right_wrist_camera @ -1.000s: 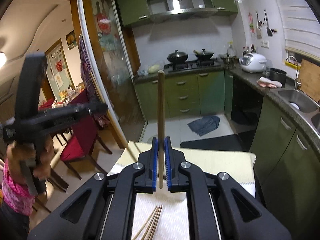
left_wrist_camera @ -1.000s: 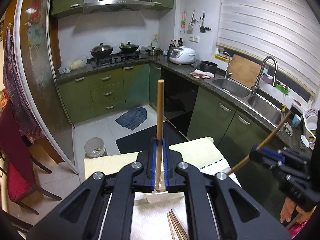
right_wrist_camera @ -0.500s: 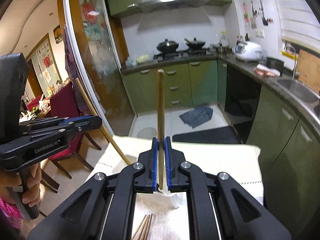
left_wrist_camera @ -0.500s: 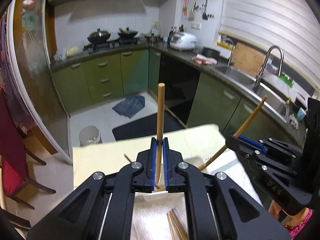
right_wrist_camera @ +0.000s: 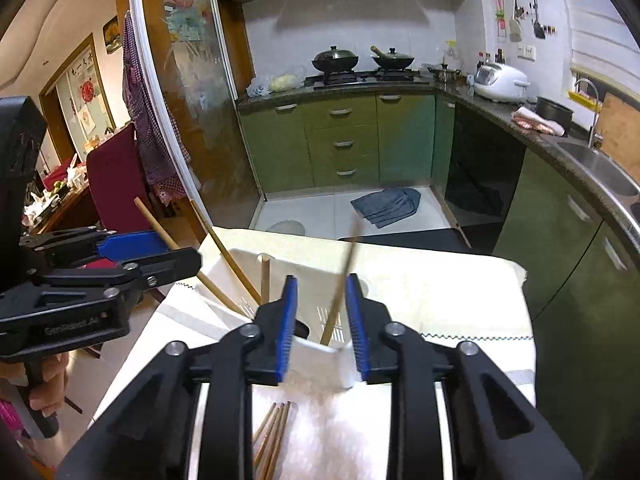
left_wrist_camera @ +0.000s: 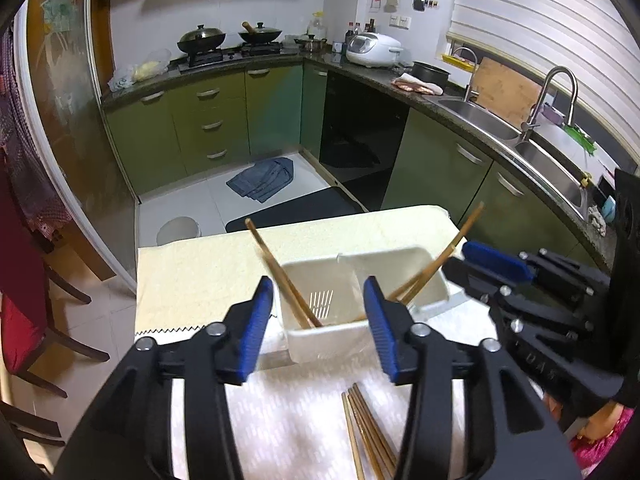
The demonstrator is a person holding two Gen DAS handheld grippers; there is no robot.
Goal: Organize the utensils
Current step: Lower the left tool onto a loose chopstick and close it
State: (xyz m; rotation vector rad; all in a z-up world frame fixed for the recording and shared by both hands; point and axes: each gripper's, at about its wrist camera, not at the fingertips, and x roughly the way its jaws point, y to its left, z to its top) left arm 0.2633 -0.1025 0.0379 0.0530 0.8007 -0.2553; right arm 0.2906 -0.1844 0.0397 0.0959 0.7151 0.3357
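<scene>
Wooden loose chopsticks [left_wrist_camera: 370, 436] lie lengthwise, lower centre, nearer left gripper [left_wrist_camera: 318, 324]; both it and right gripper [right_wrist_camera: 322, 322] opening, nothing clamped, above white holder [left_wrist_camera: 320, 334]

Wooden chopsticks [left_wrist_camera: 286, 280] lean in a smooth white plastic holder [left_wrist_camera: 332, 334] standing on matt cream cloth [left_wrist_camera: 200, 276] covering the bench.

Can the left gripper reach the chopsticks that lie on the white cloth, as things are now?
Probably yes. The left gripper, its jaws opening and empty, hangs just beyond the loose chopsticks; nothing covers them, and the white holder stands farther away.
</scene>
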